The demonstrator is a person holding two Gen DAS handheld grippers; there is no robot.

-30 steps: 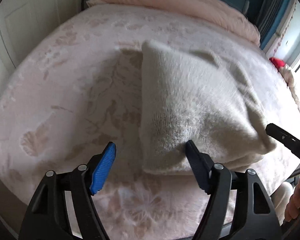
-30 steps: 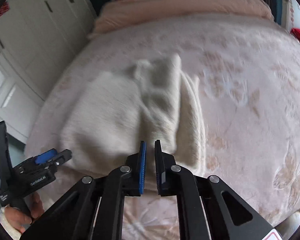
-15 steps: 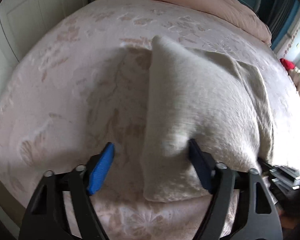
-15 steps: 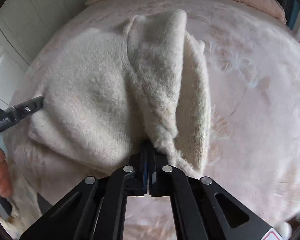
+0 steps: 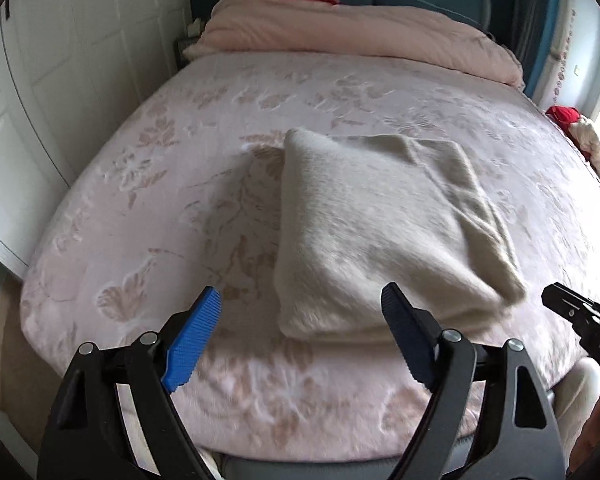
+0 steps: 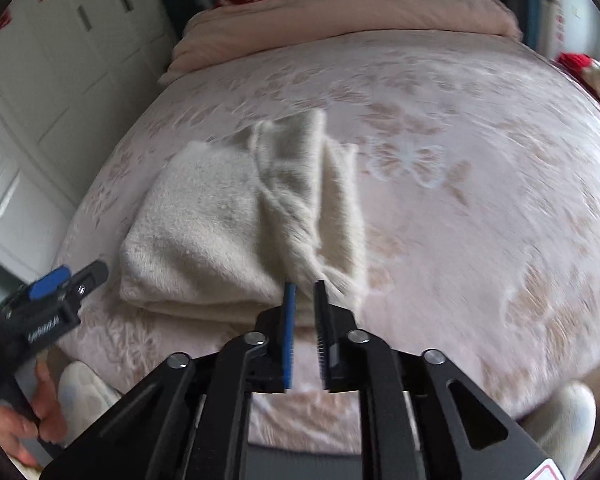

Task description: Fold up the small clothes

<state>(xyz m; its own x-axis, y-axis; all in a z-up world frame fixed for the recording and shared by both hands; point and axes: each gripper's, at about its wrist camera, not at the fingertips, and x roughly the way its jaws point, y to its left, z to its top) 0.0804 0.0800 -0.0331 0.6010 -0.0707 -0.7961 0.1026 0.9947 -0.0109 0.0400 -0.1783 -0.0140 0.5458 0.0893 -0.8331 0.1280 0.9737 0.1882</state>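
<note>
White lettering is seen on the black body of the left gripper (image 6: 62,280) in the right wrist view, but it is too blurred to be read. In the left wrist view, the letters "DAS" are made out on the black tip of the right gripper (image 5: 580,316) at the far right edge; the rest of the word is cut off.

The left gripper (image 5: 300,328) is held wide, with nothing between its ribbed blue pads (image 5: 192,340). To its left, white panelled cupboard doors (image 5: 60,80) are seen. Ahead of it and slightly to its right, a cream garment (image 5: 380,232) is laid folded into a thick, roughly square bundle on a pale pink bedspread (image 5: 160,200). The garment is fuzzy and knitted, with stacked layers visible at its near edge. The bedspread is plush and embossed with flowers and leaves. Farther ahead, a rolled pink quilt (image 5: 360,32) is lying across the bed.

The right gripper (image 6: 303,312) is opened only narrowly, and nothing is gripped between its fingers (image 6: 290,320). The garment (image 6: 204,232) is lying just ahead of it and to its left, with a raised fold running away from the fingertips. An embossed butterfly (image 6: 408,160) is seen ahead to the right.
</note>
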